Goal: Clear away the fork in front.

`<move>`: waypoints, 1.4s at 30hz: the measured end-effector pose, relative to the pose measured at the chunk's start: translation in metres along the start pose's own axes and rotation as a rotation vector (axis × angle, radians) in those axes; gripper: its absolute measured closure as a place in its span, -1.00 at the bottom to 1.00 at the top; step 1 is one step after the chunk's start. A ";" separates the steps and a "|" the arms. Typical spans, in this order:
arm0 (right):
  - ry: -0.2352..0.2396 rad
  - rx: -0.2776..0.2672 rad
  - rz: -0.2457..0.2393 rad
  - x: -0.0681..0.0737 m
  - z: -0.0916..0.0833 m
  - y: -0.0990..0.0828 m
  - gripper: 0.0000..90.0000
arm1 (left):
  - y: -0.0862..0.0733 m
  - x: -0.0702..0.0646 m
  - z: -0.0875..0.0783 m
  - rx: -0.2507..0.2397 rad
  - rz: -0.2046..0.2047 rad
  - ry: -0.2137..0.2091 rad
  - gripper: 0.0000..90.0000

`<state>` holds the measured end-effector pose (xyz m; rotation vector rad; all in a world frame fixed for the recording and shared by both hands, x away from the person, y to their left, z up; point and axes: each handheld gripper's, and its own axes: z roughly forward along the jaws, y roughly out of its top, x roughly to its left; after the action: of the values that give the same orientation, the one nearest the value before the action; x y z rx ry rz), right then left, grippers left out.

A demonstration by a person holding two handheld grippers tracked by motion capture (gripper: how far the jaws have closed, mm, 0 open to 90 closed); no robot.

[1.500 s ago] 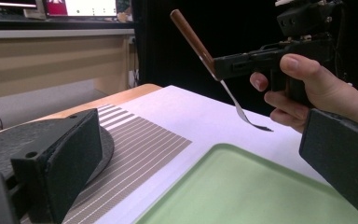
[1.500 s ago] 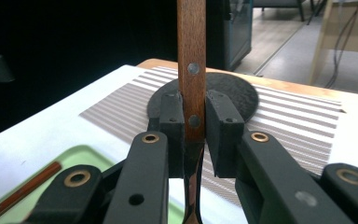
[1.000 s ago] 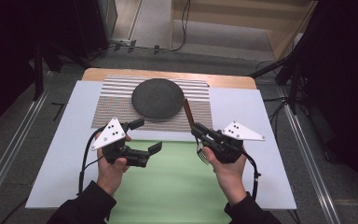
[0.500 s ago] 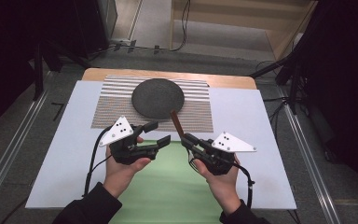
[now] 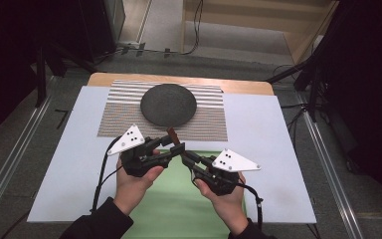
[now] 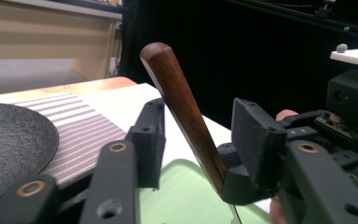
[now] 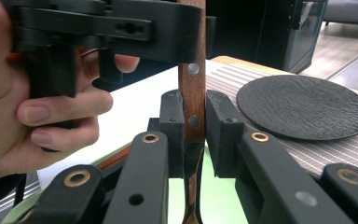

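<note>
Now your two grippers meet over the near edge of the striped mat; a second ago they were apart, and the brown wooden handle (image 5: 173, 135) then pointed toward the round dark stone plate (image 5: 168, 104). Your right gripper (image 7: 194, 122) is clenched on that handle at its riveted section, holding it upright. Your left gripper (image 6: 198, 140) has just been closing: the handle stands between its jaws, one jaw touching it in the right gripper view, the other apart from it in the left gripper view. The plate lies bare on the grey striped mat (image 5: 119, 112), well beyond the handle. Below your hands lies the pale green mat (image 5: 174, 209). The white table surface (image 5: 273, 149) offers open room on both sides.
</note>
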<state>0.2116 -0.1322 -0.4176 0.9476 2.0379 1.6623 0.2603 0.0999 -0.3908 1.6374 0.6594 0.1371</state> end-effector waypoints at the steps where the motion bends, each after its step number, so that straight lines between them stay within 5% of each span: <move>1: -0.002 0.002 0.001 0.001 0.001 0.000 0.69 | 0.000 0.001 0.001 0.006 -0.013 0.004 0.29; 9: -0.034 0.003 -0.040 0.009 0.004 -0.002 0.69 | -0.004 0.003 0.001 0.013 -0.063 0.015 0.47; 14: -0.047 0.012 -0.048 0.011 0.006 -0.003 0.69 | -0.004 0.005 0.001 0.011 -0.093 -0.052 0.69; 16: -0.047 0.013 -0.046 0.012 0.008 -0.003 0.71 | -0.004 0.003 0.000 0.007 -0.079 -0.021 0.75; 18: -0.040 0.008 -0.046 0.012 0.008 -0.003 0.71 | -0.003 0.006 -0.001 -0.003 -0.100 -0.041 0.77; 25: -0.067 -0.010 -0.050 0.009 0.001 -0.001 0.21 | -0.002 0.014 -0.010 -0.013 -0.109 -0.039 0.78; 42: -0.150 -0.056 0.008 -0.033 -0.034 0.002 -0.71 | -0.008 0.028 -0.028 0.007 -0.092 -0.034 0.78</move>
<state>0.2135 -0.1791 -0.4119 1.0299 1.8828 1.5920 0.2680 0.1383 -0.4010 1.6092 0.7083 0.0398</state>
